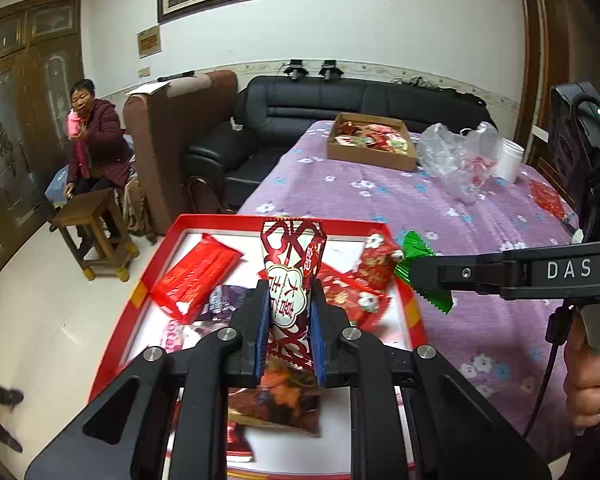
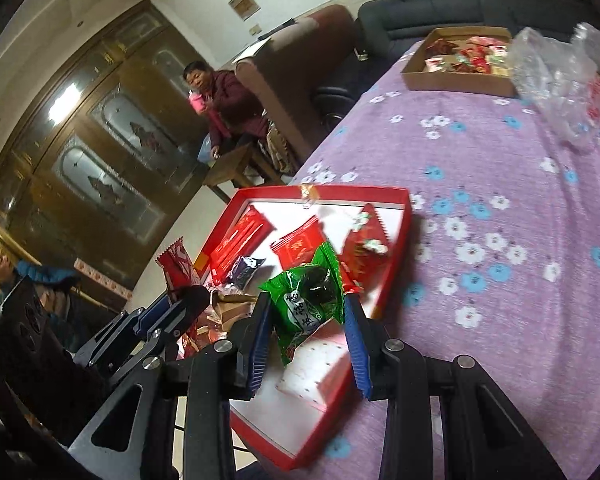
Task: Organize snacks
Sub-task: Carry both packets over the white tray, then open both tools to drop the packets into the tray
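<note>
Both grippers are mid-delivery. The left gripper (image 1: 289,312), fingers nearly closed, pinches a red-and-white foil snack packet (image 1: 290,276) above the red-rimmed shallow tray (image 1: 414,312) at lower centre; the right gripper (image 2: 306,320) clamps a green crinkled snack packet (image 2: 306,300). Next, probably lower and release both inside the tray.

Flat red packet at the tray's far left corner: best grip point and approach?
Take the red packet across its narrow width near the free far end, coming from above. It lies flat and long, and its near end sits against a purple packet, so that end looks crowded.
</note>
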Demonstrator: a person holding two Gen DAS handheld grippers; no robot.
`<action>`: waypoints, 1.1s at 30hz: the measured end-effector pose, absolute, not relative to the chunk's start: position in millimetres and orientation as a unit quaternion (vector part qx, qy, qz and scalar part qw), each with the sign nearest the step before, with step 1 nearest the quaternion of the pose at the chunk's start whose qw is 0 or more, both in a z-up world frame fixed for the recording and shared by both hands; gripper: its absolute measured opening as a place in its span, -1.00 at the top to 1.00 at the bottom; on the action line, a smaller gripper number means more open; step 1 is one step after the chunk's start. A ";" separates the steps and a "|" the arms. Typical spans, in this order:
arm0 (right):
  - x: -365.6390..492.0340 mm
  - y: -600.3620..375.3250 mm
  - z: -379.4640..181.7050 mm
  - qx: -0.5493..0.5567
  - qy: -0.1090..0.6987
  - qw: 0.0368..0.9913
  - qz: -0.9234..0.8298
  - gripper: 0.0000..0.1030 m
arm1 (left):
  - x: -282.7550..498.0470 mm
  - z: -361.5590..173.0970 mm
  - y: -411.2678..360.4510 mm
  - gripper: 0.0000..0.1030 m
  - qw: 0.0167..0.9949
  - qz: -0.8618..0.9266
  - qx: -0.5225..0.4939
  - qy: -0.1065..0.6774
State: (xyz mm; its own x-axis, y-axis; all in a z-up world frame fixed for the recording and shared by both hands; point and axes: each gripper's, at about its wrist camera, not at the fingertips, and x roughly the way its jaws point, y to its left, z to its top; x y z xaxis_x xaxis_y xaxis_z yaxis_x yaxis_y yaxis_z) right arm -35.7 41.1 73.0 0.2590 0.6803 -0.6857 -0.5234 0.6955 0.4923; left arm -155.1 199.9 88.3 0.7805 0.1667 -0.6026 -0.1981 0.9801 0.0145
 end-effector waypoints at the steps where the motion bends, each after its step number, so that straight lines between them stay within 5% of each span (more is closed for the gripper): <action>1: -35.1 47.2 71.6 0.081 0.477 0.786 0.385 0.31 | -155.6 87.0 203.7 0.70 0.942 0.100 -0.027 0.318; 33: -18.7 128.4 55.6 0.034 0.482 0.784 0.390 0.28 | -141.3 61.2 267.0 0.70 0.926 0.153 -0.065 0.339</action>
